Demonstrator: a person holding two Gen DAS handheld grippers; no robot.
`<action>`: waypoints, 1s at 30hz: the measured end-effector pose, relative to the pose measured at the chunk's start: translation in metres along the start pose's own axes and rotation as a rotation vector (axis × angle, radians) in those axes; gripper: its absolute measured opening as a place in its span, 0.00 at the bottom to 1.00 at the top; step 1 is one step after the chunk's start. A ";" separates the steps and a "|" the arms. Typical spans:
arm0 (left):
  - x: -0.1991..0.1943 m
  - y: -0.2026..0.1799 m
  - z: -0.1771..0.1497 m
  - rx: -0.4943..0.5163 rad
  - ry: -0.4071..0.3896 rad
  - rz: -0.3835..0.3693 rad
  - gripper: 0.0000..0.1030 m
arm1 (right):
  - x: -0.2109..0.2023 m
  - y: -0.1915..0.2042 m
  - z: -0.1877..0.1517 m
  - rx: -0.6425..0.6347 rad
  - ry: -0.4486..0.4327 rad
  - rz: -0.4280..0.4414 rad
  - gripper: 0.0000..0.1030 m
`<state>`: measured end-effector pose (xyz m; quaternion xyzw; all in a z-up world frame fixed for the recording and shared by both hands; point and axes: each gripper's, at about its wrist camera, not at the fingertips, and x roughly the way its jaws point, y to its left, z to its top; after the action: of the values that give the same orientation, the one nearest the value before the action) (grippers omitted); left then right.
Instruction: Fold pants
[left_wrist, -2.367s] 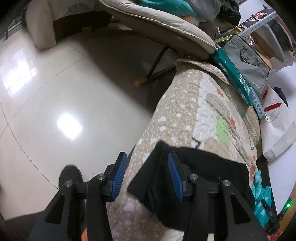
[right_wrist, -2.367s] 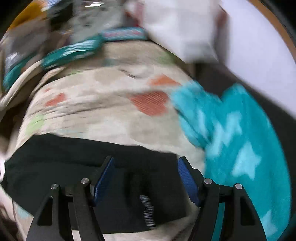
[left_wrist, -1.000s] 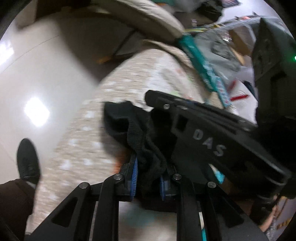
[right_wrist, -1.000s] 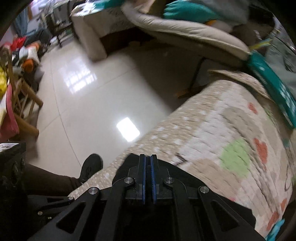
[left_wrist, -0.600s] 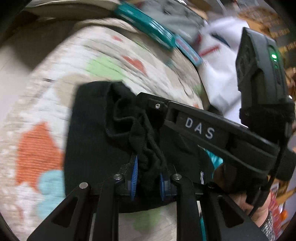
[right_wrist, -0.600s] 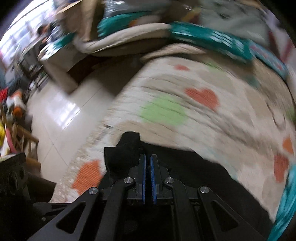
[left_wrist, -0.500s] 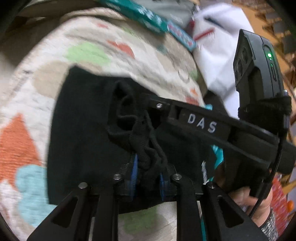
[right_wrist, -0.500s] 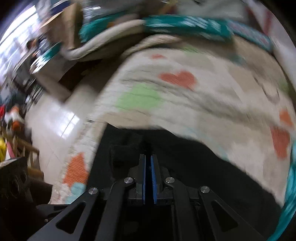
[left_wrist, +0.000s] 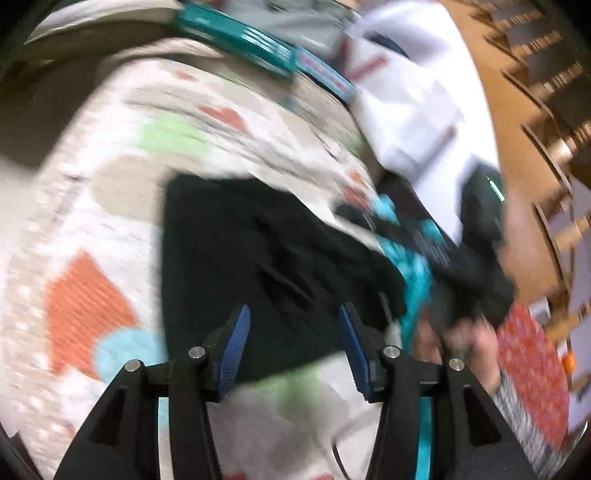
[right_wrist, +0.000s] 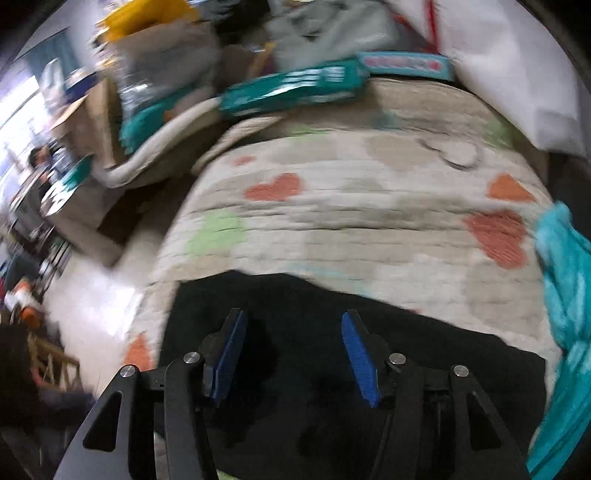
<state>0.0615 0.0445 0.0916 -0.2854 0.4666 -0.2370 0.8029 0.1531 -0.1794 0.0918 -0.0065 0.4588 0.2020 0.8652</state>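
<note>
The black pants (left_wrist: 266, 266) lie folded in a flat rectangle on a quilted cover with heart patterns (left_wrist: 122, 206). My left gripper (left_wrist: 293, 350) is open and empty, just above the near edge of the pants. My right gripper (right_wrist: 293, 360) is open and empty over the left part of the pants (right_wrist: 332, 369). In the left wrist view the right gripper's body (left_wrist: 476, 229) shows blurred at the right, held by a hand (left_wrist: 461, 343). Both views are motion-blurred.
A teal fleece cloth (right_wrist: 565, 295) lies at the right edge of the quilt (right_wrist: 369, 221). Teal boxes (right_wrist: 295, 88) and a white bag (left_wrist: 413, 110) stand at the far edge. The tiled floor (right_wrist: 96, 306) is to the left.
Both grippers were shut on the pants and carried the fabric across the quilt. Now both have opened and let go, and the pants lie flat.
</note>
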 end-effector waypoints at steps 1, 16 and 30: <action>-0.005 0.009 0.005 -0.029 -0.015 0.013 0.47 | 0.007 0.013 -0.001 -0.036 0.012 -0.016 0.60; 0.007 0.086 0.014 -0.202 -0.053 0.043 0.48 | 0.030 -0.007 -0.040 0.104 0.142 -0.174 0.07; 0.047 0.054 -0.015 -0.125 0.051 0.029 0.50 | 0.000 -0.073 -0.046 0.347 0.096 -0.231 0.63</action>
<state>0.0753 0.0503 0.0199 -0.3219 0.5048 -0.2029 0.7748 0.1428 -0.2552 0.0525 0.0804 0.5235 0.0187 0.8480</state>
